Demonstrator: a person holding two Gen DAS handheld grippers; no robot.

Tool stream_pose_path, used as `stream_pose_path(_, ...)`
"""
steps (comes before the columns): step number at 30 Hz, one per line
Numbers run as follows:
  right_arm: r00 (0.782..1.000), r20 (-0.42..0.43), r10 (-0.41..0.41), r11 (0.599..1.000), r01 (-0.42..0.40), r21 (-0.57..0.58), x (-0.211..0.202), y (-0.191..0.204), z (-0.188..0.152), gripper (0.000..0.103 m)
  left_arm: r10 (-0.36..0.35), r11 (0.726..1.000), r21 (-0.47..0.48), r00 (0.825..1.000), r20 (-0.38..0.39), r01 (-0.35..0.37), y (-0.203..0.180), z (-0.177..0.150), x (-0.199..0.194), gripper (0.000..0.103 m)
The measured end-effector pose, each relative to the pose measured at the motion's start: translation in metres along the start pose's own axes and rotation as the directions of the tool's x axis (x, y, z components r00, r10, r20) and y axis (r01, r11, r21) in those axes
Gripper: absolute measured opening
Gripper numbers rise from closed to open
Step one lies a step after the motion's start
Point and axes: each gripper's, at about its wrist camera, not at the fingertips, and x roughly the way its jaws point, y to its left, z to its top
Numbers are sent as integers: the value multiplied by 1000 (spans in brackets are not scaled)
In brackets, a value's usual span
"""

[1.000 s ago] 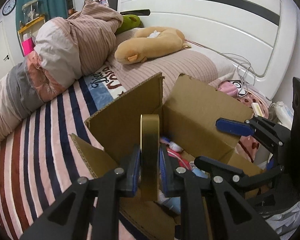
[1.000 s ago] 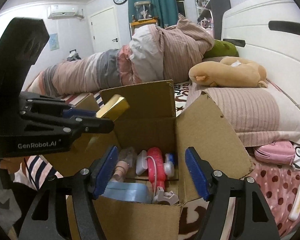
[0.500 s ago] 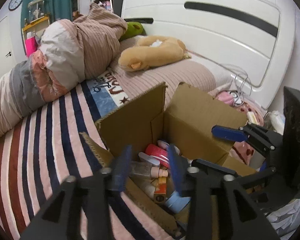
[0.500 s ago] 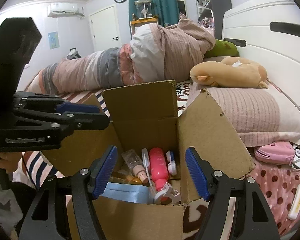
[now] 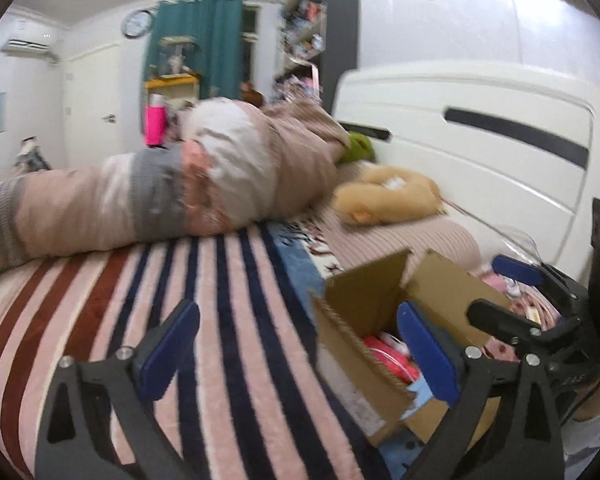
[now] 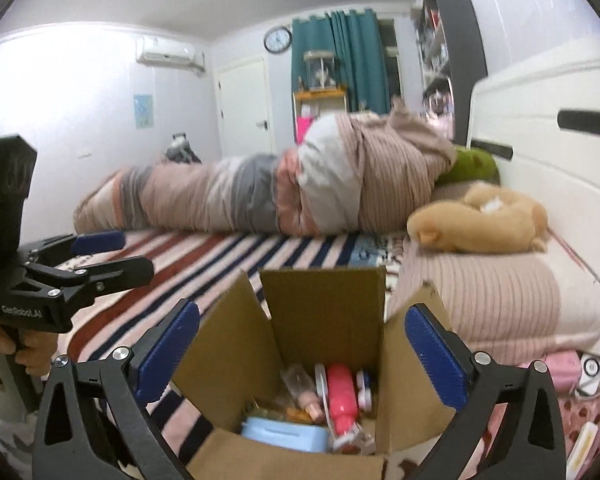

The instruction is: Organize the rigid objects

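Setting: a bedroom, with an open cardboard box (image 6: pixel 324 312) standing on a bed (image 5: pixel 228 320) that has a pink, navy and maroon striped cover.
Left claw (image 5: pixel 296 354): spread wide and holding nothing; its blue pads frame bare striped cover, and the box sits just to its right, partly behind the right finger. This view is blurred by motion.
Right claw (image 6: pixel 300 352): spread wide and empty, held above the near edge of the box, so that the box opening lies between and just beyond its two fingers.
Left claw seen from the right: it sits off to the left of the box, over the striped cover, apart from it.
Box contents: a pink bottle (image 6: pixel 342 396) lies in the middle, a light blue container (image 6: pixel 286 432) against the near wall, and a small clear bottle with a peach cap (image 6: pixel 306 394) just left of the pink one. Other small items are too jumbled to name.
Box flaps: all upright or splayed outward.
Beyond the box: a rolled striped duvet (image 6: pixel 284 188) lies across the bed; a tan plush toy (image 6: pixel 480 222) rests on a ribbed pillow (image 6: pixel 480 296) against the white headboard (image 6: pixel 552 152).
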Motion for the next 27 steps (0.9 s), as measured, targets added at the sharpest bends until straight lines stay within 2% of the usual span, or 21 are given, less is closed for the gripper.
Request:
stream_pose_path(7,1000,3,23,999,-23,-39,3,16,-3,103,65,998,-29,998,25,-64,18,-13,-12,99)
stream_pose_path(27,999,-3,36,998,-36,-47,3,18,-9,103,97,994,-48,995,14,-96,22,-22,-11,99)
